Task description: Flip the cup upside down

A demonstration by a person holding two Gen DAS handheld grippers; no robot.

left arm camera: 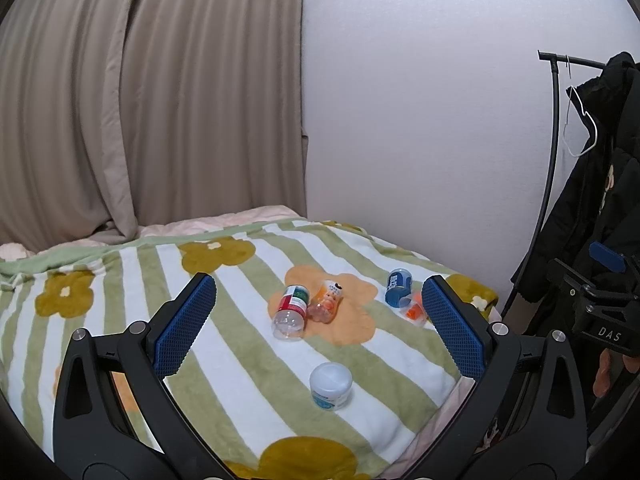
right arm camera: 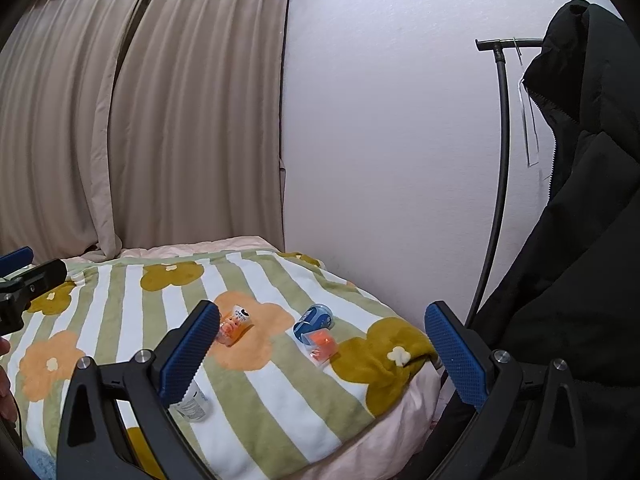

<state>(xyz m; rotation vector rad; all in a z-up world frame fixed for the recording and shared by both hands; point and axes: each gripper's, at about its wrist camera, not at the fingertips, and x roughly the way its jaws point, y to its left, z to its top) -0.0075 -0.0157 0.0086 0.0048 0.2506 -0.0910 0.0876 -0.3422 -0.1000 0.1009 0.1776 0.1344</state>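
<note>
A small clear cup with orange print (left arm camera: 412, 310) lies on its side on the striped flower blanket (left arm camera: 240, 264), next to a blue can (left arm camera: 398, 287). It also shows in the right wrist view (right arm camera: 322, 346), beside the blue can (right arm camera: 314, 320). My left gripper (left arm camera: 316, 320) is open and empty, held above the bed, short of the objects. My right gripper (right arm camera: 320, 348) is open and empty, its jaws wide apart, with the cup between them farther away.
A clear bottle with a red-green label (left arm camera: 291, 310) and a small orange bottle (left arm camera: 328, 300) lie mid-blanket. A white jar (left arm camera: 331, 385) stands nearer. A coat rack (right arm camera: 496, 160) with a black coat (right arm camera: 580, 240) stands at the right. Curtains (left arm camera: 140, 100) hang behind the bed.
</note>
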